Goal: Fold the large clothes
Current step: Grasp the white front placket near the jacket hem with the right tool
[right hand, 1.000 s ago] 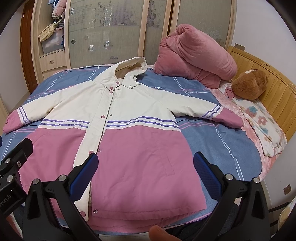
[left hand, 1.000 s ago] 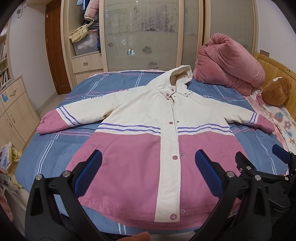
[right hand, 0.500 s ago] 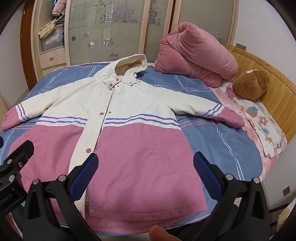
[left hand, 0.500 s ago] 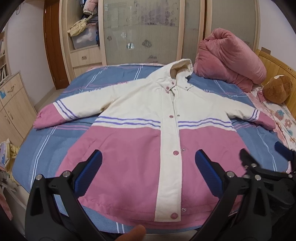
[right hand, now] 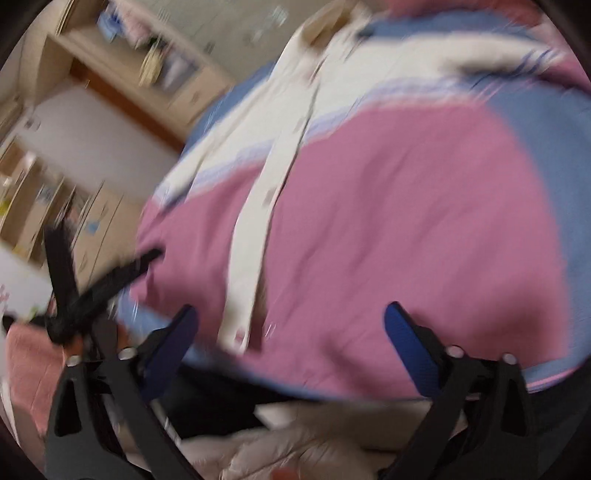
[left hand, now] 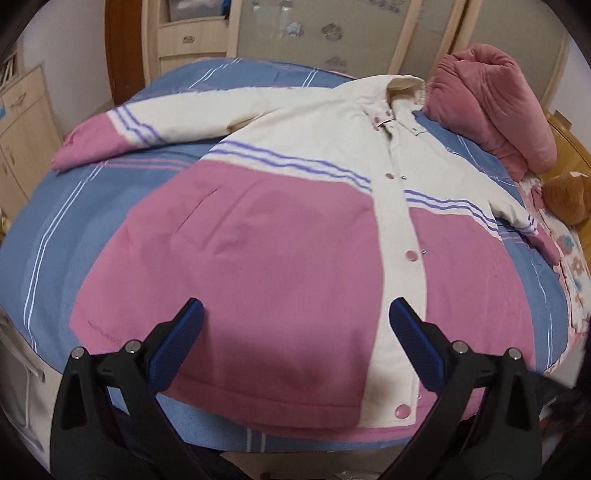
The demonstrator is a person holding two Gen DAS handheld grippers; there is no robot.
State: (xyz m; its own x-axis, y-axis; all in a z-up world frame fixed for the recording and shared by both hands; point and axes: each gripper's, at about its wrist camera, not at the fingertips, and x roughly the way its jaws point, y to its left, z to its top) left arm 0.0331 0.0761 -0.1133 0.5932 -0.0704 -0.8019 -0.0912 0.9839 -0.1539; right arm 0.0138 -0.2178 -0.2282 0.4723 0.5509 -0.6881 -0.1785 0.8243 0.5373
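A large hooded jacket (left hand: 280, 240), cream above and pink below with purple stripes, lies flat and snapped shut on the bed, sleeves spread. My left gripper (left hand: 295, 310) is open just above the pink lower left panel, near the hem; nothing is between its blue pads. The right wrist view is tilted and blurred. There my right gripper (right hand: 291, 310) hovers over the jacket (right hand: 369, 221) near the bottom of the cream placket. Its jaws are closing but still wide apart, with no cloth between the pads. The left gripper's black frame (right hand: 74, 284) shows at the left.
The blue striped bedsheet (left hand: 74, 221) surrounds the jacket. A rolled pink quilt (left hand: 491, 99) and a brown plush toy (left hand: 565, 195) lie at the far right by the wooden headboard. A wardrobe (left hand: 332, 22) stands behind the bed, and a low cabinet (left hand: 22, 122) at the left.
Both grippers have dropped closer to the jacket's lower hem. The left view has swung toward the jacket's left half. The right view has rolled sharply and blurred.
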